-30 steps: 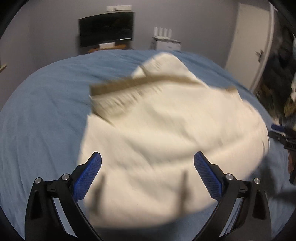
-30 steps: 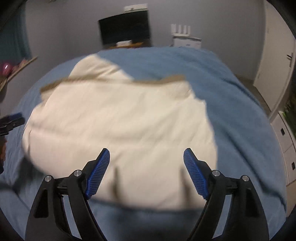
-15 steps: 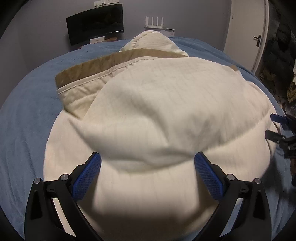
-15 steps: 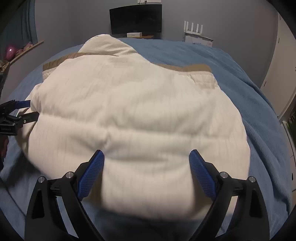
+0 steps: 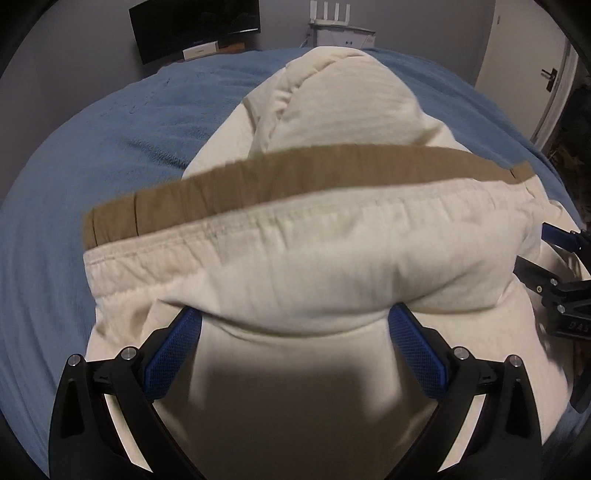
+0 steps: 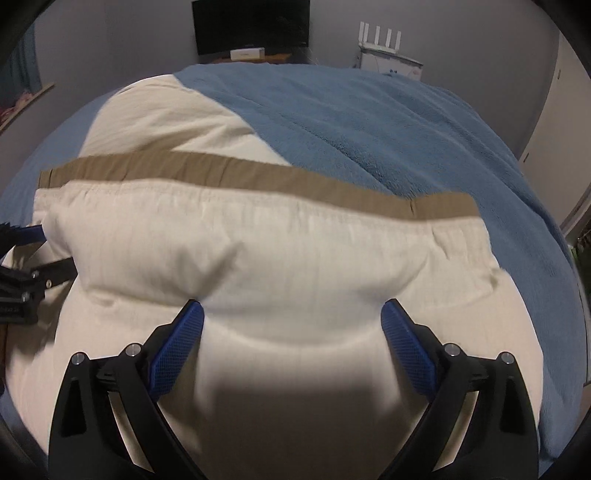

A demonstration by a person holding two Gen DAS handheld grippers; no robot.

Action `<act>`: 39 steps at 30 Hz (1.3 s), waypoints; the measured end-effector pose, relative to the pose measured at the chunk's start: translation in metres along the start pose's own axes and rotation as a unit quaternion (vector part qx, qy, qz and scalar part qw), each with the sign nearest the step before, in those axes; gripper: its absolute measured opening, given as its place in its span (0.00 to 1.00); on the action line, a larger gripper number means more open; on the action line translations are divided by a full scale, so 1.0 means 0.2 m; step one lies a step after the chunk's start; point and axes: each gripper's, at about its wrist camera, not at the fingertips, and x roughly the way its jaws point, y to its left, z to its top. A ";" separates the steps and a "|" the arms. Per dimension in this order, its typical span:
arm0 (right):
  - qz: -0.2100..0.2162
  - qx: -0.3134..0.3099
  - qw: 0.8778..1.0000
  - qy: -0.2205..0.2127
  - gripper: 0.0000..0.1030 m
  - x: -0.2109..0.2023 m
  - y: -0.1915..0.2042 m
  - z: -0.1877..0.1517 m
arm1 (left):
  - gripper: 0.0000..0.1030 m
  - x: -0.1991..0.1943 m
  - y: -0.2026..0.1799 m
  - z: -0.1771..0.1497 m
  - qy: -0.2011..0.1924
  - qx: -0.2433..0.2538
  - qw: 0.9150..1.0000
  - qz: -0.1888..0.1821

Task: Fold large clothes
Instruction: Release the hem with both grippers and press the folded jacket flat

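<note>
A cream padded garment with a tan hem band lies folded on the blue bed. Its thick folded edge bulges just over my fingertips in both views. My left gripper stands open, its blue pads wide apart with the cloth roll resting between and above their tips. My right gripper is open the same way at the garment below the band. Each gripper shows at the other view's edge: the right gripper and the left gripper. A rounded cream part sticks out beyond the band.
The blue bedspread stretches out to the right of the garment and behind it. A dark screen and a white router stand against the far wall. A door is at the right.
Both grippers have moved forward and down over the garment. The tan band and the folded edge now sit much nearer, right at the fingertips. The right jaws have spread a little wider.
</note>
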 end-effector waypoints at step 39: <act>-0.010 0.005 1.000 0.020 0.94 0.33 0.02 -0.02 | 0.95 0.27 0.01 -0.03 0.013 -0.013 0.999 0.040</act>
